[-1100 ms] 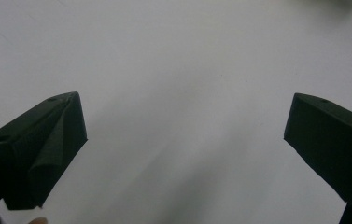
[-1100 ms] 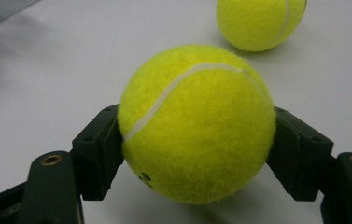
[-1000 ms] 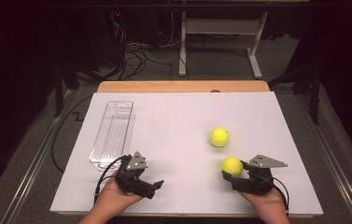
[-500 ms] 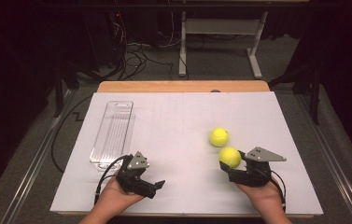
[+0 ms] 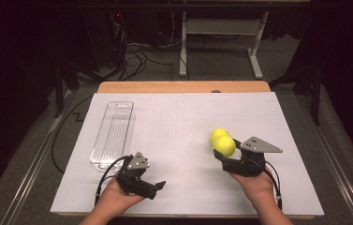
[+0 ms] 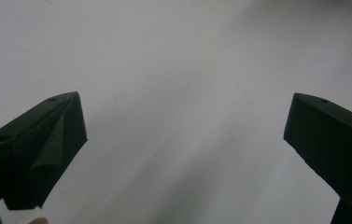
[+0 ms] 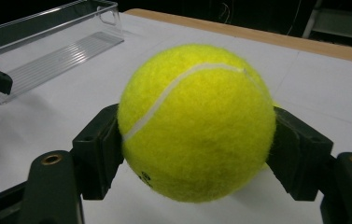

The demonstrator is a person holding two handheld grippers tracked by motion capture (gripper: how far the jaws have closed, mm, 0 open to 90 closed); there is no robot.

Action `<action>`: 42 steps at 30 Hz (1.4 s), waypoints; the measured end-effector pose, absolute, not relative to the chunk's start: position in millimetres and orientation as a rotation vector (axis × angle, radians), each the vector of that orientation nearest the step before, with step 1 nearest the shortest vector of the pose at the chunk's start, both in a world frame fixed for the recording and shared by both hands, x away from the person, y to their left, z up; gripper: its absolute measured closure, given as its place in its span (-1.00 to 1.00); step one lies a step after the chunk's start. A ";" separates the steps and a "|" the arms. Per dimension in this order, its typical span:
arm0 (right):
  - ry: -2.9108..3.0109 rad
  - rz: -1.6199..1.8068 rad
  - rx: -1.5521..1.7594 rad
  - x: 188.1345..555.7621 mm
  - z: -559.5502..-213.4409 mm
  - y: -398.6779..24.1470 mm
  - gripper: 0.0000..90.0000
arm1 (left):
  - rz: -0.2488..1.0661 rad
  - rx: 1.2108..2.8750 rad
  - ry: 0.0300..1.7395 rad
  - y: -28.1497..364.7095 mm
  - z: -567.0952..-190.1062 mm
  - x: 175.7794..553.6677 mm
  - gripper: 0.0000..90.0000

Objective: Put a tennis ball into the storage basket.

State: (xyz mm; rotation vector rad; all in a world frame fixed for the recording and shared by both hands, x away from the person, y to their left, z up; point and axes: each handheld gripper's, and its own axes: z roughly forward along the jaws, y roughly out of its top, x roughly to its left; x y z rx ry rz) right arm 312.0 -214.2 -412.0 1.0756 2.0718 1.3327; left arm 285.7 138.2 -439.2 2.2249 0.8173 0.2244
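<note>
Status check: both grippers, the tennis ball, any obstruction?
Right gripper shut on tennis ball, lifted. Left gripper open, idle. Second ball just behind; clear tray unobstructed.

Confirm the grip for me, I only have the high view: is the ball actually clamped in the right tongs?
Observer: Yes. In the right gripper view the right tongs press the ball from both sides.
Operator: Is the left one holding anything?
Observer: No. In the left gripper view the left tongs stand wide open over the bare white sheet.
Operator: What lies ahead of the ball?
Observer: In the right gripper view, the clear tray sits beyond it, with nothing in the part that shows.
</note>
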 end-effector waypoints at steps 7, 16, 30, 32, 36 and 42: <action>2.044 1.368 1.053 310.0 -419.8 -207.1 -0.38 | 0.221 2.227 0.822 137.6 -439.0 285.7 -0.99; 2.041 1.365 1.050 306.2 -433.5 -203.6 -0.38 | 0.223 2.250 0.850 135.8 -439.2 285.9 -0.99; 2.092 1.381 0.961 296.4 -443.1 -195.1 -0.39 | 0.208 2.256 0.856 137.0 -437.9 286.1 -0.99; 2.096 1.384 0.948 295.2 -443.4 -192.7 -0.38 | 0.205 2.253 0.860 136.8 -438.1 286.4 -0.99; 2.102 1.392 0.924 293.5 -444.4 -186.0 -0.39 | 0.202 2.257 0.858 136.3 -438.3 286.7 -0.99; 2.115 1.399 0.895 291.5 -446.1 -177.8 -0.39 | 0.200 2.251 0.859 136.4 -437.4 286.3 -0.99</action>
